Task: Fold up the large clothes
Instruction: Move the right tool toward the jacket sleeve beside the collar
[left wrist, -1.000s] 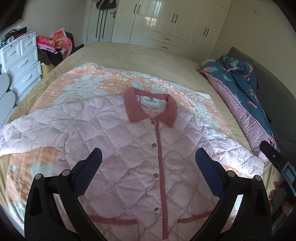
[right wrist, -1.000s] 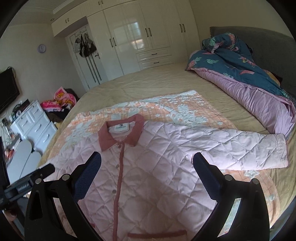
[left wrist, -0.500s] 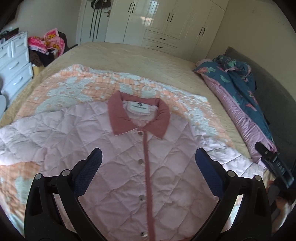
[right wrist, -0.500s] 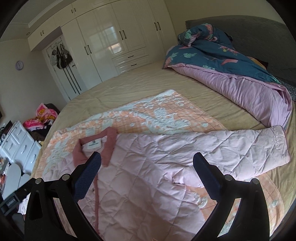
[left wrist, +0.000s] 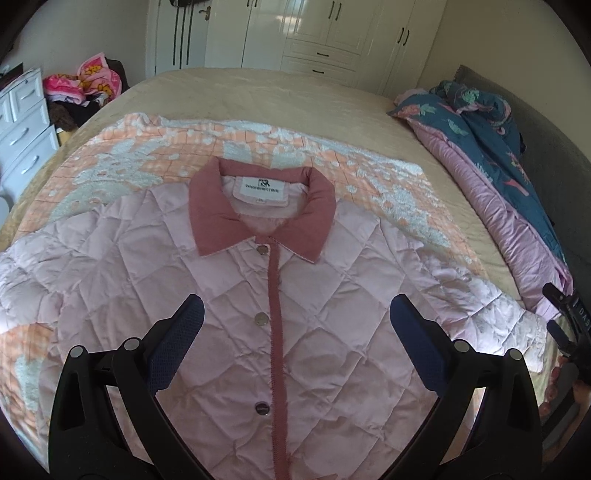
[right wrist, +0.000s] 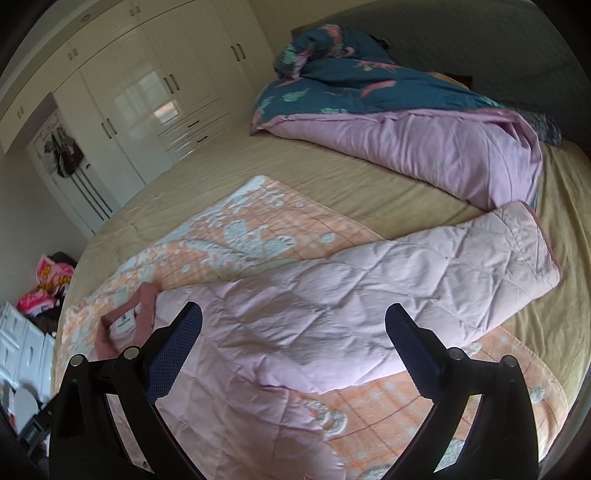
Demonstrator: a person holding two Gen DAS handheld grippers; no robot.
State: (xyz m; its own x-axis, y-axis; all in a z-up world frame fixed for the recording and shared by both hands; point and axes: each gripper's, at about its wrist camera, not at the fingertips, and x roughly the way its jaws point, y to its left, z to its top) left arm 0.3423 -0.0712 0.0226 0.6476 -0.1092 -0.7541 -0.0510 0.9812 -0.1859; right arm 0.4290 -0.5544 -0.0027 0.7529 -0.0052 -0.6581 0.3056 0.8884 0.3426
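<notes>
Two hand-held grippers, my left hand-held gripper (left wrist: pixel 295 317) and right hand-held gripper (right wrist: pixel 293 325), hover jaws apart, empty, over a pink quilted jacket (left wrist: pixel 229 295) lying flat on the bed (left wrist: pixel 258 92); its sleeve (right wrist: pixel 461 266) stretches sideways.

Right gripper (right wrist: pixel 293 325) (jaws wide) above pink jacket (right wrist: pixel 332 295) sleeve on blanket (right wrist: pixel 258 221)

Left wrist view: aimed down along open left gripper (left wrist: pixel 295 314), close above quilted pink jacket (left wrist: pixel 229 295) front, collar (left wrist: pixel 258 221) centred, wardrobe (left wrist: pixel 332 33) behind. Right wrist view: tilted, aimed at jacket's outstretched sleeve (right wrist: pixel 461 258) and duvet (right wrist: pixel 406 122). Shared: jacket, collar, orange blanket (left wrist: pixel 140 147), wardrobe.
</notes>
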